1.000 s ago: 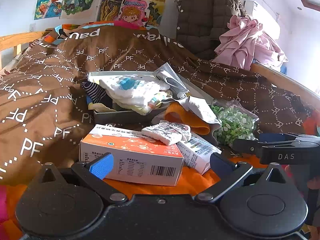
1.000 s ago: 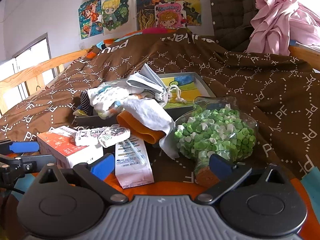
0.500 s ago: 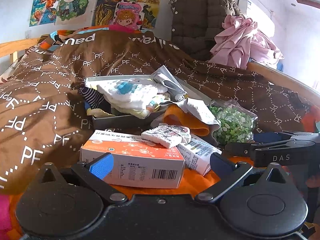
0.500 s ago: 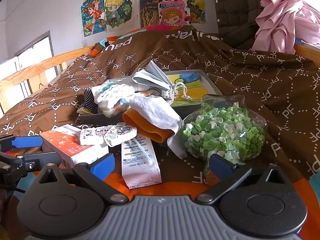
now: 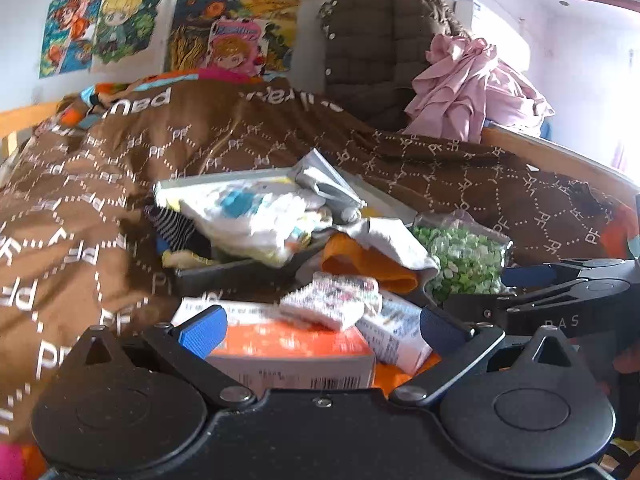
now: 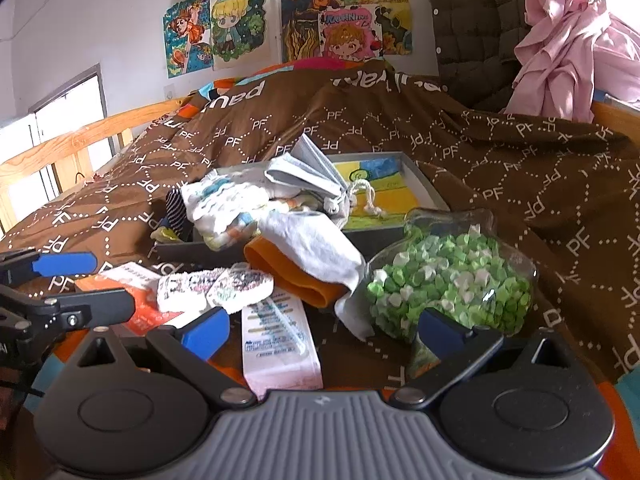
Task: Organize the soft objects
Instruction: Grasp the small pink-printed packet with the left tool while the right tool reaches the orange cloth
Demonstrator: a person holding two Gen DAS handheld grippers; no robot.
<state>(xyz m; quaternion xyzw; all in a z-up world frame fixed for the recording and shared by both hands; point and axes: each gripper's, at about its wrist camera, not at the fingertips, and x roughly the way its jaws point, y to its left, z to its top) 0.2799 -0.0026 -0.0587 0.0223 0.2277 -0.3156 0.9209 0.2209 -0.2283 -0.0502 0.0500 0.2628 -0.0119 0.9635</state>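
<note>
A: Where are the soft things?

B: Most are heaped in the grey tray in the middle of the bed, on the brown quilt. A white printed cloth fills the tray's left part, a striped sock pokes out at its left end, and a grey pouch lies on top toward the headboard side.

A: And outside the tray?

B: An orange-cuffed white sock hangs over the tray's near wall onto the quilt. Just beside it, toward the foot of the bed, a small patterned sock pair rests on the orange box and touches the white box.

A: Anything on the right side?

B: A clear bag of green beads sits touching the tray's near right corner.

A: The left hand-held gripper?

B: Spread wide, holding nothing, with its blue pads either side of the orange box and the sock pair between and beyond them.

A: The right hand-held gripper?

B: Also spread and holding nothing, over the white box, with one pad in front of the bead bag. It shows side-on at the right edge of the left wrist view.
</note>
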